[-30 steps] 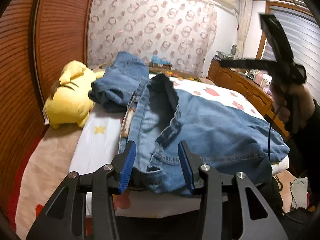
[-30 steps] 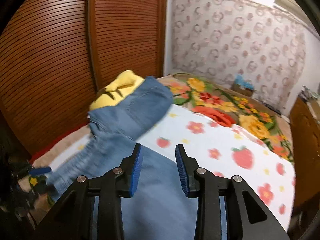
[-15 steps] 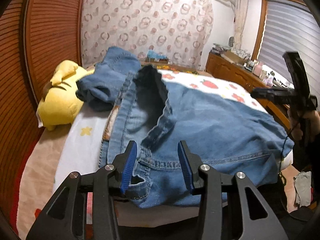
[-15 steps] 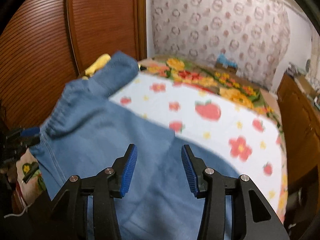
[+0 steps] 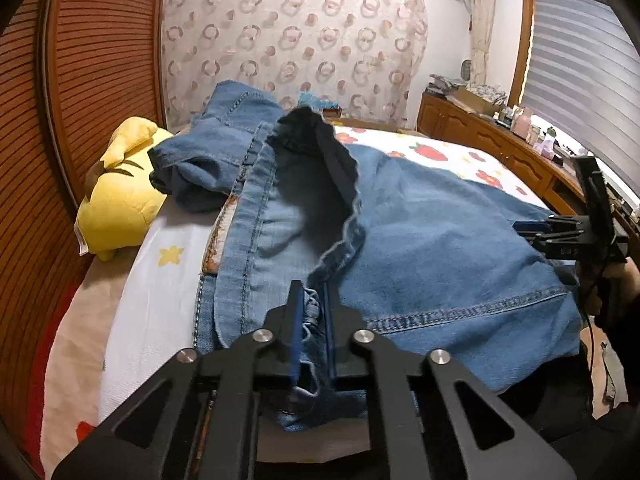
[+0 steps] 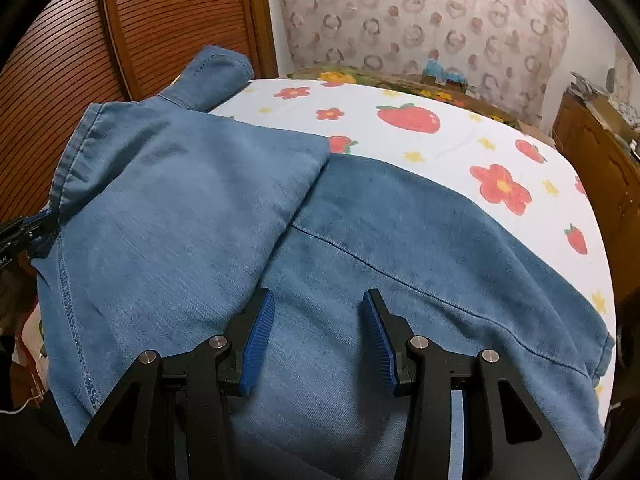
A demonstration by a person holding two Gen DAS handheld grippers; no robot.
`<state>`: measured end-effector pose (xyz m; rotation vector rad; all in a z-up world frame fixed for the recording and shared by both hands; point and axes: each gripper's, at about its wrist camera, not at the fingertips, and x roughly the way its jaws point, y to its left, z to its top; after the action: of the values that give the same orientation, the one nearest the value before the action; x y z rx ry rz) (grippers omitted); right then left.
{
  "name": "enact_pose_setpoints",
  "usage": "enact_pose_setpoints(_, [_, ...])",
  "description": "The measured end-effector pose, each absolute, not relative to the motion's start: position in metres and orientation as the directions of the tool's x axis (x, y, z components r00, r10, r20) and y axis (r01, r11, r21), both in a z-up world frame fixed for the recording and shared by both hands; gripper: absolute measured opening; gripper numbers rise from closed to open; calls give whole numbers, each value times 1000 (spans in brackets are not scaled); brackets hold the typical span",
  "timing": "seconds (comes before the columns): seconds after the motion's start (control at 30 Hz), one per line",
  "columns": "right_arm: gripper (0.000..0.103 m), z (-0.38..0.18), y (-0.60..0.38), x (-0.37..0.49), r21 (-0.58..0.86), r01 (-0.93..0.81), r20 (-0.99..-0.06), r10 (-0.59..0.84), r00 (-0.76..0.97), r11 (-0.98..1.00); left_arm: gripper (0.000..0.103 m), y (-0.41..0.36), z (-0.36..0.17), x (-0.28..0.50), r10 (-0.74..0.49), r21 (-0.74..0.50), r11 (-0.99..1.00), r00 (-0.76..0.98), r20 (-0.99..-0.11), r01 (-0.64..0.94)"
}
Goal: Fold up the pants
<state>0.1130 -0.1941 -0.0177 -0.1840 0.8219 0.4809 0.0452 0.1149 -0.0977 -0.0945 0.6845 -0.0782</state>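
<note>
My left tool (image 5: 310,312) had just closed and pinched the waistband of the jeans (image 5: 420,240), which lay spread on the bed (image 6: 440,136) beside a yellow plush (image 5: 116,204). My right tool (image 6: 316,320) hung spread above the denim, gripping nothing

pants (image 5: 432,240): blue denim, darker blue inside the top
gripper pads (image 6: 258,336): bright blue, on black arms
soft toy (image 5: 116,196): yellow, sitting at the bed's left edge
bed sheet (image 6: 440,136): white, showing red strawberries, red flowers and little yellow stars
blanket (image 6: 340,77): green with orange and yellow flowers, at the bed's far edge
curtain (image 5: 292,36): showing pale pink rings
wall panel (image 5: 100,60): brown-red stripes
</note>
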Motion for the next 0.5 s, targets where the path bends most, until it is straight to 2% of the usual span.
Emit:
enact_pose_setpoints(0.17, [53,-25,-191,109,-14,-478,-725,320,610,878,8,127,-82,34,-76,-134,991,807,-585,-3])
enact_pose_setpoints(0.5, [59,-32,-192,113,-42,-483,-726,305,616,875,11,136,-97,39,-64,-148,988,761,-645,-42])
